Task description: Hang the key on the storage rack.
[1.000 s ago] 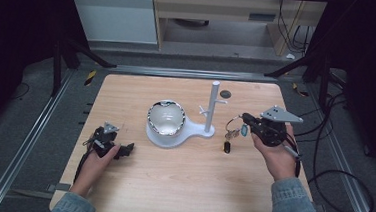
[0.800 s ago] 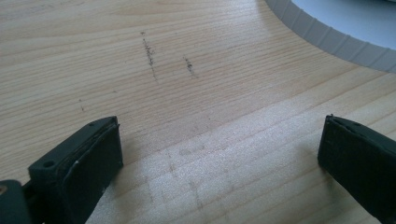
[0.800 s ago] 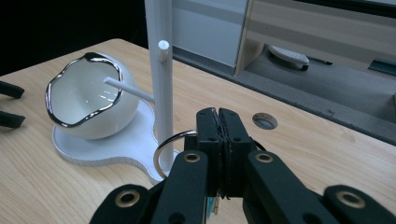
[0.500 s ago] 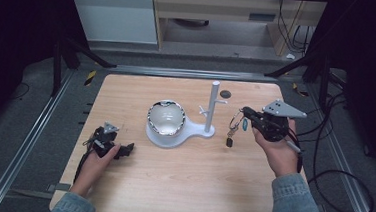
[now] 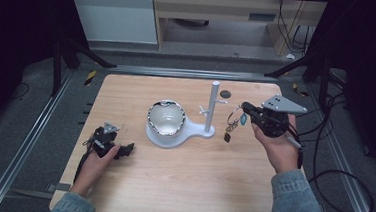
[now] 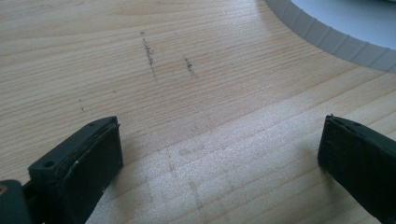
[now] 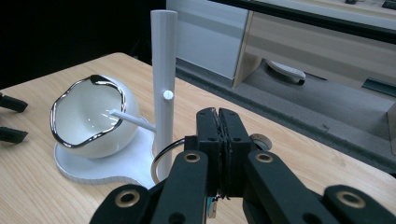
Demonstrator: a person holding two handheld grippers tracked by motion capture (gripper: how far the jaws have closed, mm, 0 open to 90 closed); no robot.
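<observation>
The right gripper [image 5: 248, 109] fingers are clenched on a light, stiff key ring [image 5: 235, 115] whose charms probably swing; left gripper [image 5: 123, 149] fingers released.

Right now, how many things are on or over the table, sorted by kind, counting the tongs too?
Tongs: 2, the left tongs open and resting on the table, the right tongs shut on the key ring.
Stands: 1, the white stand with its pegs.
Bowls: 1, the white bowl on the stand's base.
Key rings: 1.
Total: 5.
</observation>
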